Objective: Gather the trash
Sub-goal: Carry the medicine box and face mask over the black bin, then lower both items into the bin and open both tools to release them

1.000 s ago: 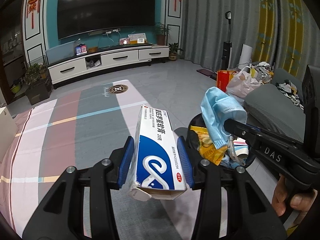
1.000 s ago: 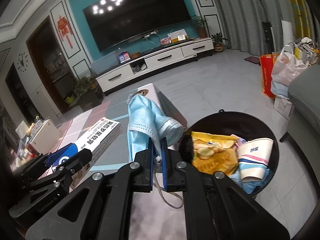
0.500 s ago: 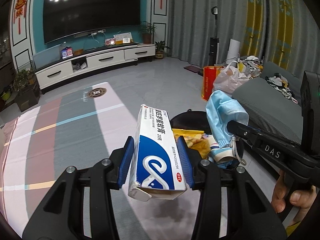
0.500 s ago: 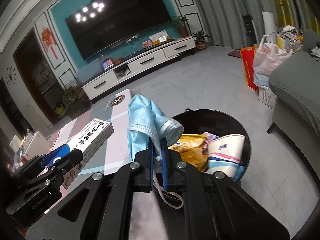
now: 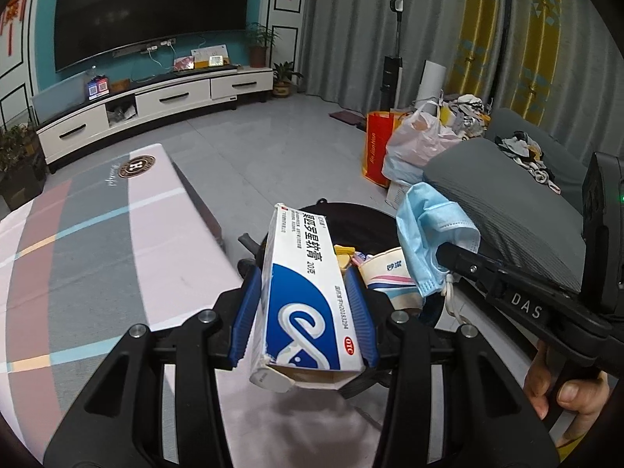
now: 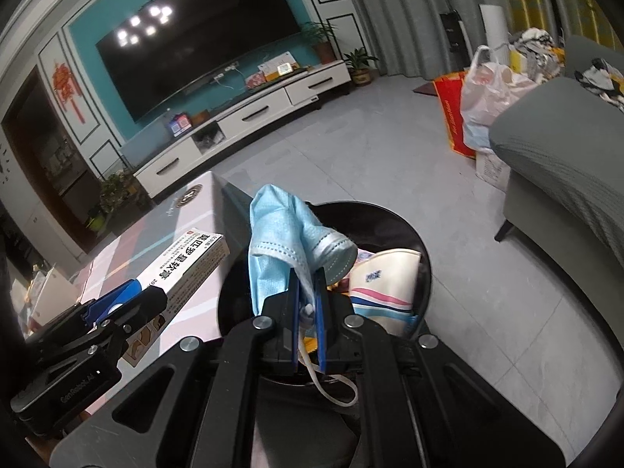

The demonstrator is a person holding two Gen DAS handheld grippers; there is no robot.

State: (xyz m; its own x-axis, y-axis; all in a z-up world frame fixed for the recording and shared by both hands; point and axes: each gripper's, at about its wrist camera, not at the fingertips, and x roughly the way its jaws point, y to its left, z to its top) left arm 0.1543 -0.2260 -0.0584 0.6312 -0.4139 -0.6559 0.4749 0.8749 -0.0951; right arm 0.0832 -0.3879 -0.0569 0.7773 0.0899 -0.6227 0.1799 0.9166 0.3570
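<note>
While the left gripper (image 5: 304,312) clamps its fingers on a medicine box (image 5: 308,296), the right gripper (image 6: 306,312) pinches a blue face mask (image 6: 280,241) between nearly closed fingers. Both hang by the worktop (image 5: 117,241) edge, seemingly for dropping into the black bin (image 6: 394,226), which already holds a paper cup (image 6: 384,284).

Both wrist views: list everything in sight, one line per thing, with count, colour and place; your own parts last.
Medicine box: one, white and blue, clamped in left gripper.
Face mask: one, light blue, pinched in right gripper.
Trash bin: one, black, on floor beside table.
Paper cup: one, white with stripes, inside bin.
Table: one, pink and grey cloth, left.
TV: one, black, teal wall.
Sofa: one, grey, right.
Plastic bag: one, pinkish, by sofa.
Left gripper: black, blue pads.
Right gripper: black, blue pads.
</note>
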